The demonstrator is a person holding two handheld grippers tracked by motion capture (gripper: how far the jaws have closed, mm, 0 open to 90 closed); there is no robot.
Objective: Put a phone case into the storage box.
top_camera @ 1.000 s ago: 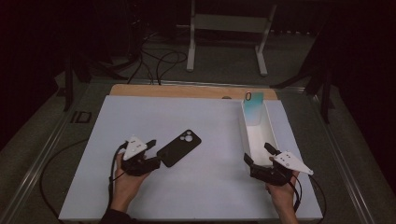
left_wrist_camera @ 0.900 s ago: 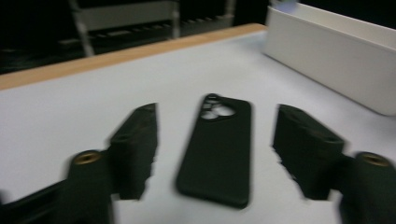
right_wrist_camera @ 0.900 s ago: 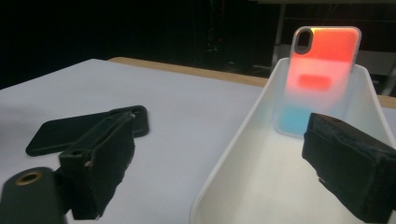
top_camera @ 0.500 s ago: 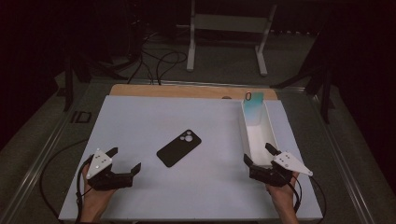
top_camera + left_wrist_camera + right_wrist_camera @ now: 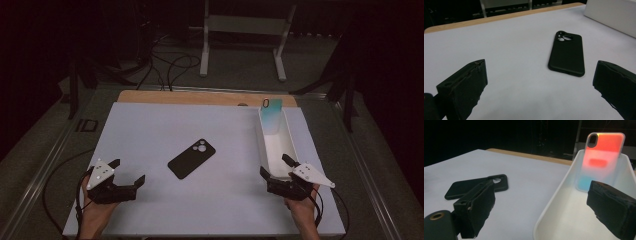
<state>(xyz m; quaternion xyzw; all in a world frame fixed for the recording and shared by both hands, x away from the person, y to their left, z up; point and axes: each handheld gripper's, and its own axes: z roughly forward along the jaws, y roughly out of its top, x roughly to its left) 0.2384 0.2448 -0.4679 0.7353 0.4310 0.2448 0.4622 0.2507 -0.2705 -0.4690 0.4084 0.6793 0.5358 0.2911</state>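
Observation:
A black phone case point(image 5: 192, 158) lies flat, back up, in the middle of the white mat point(image 5: 150, 130). My left gripper point(image 5: 128, 170) rests near the mat's front left, well apart from the black case point(image 5: 567, 53). Its jaws have just been opening and now stand wide with nothing between them point(image 5: 541, 68). A white tray point(image 5: 276, 150) lies at the right, and a shimmering translucent phone case point(image 5: 270, 116) leans upright at its far end. My right gripper point(image 5: 274, 164) is open at the tray's near end, one jaw outside the tray wall point(image 5: 554, 202) and the other over its inside.
A wooden strip point(image 5: 200, 97) borders the mat's far edge. Beyond the table are a white stand point(image 5: 240, 45) and loose cables point(image 5: 170, 65) on the dark floor. A cable point(image 5: 55, 175) trails from the left gripper over the mat's left side.
The left gripper has let go of the black case's near end and drawn back to the front left with its jaws wide. The case lies where it was. The right gripper has stayed still.

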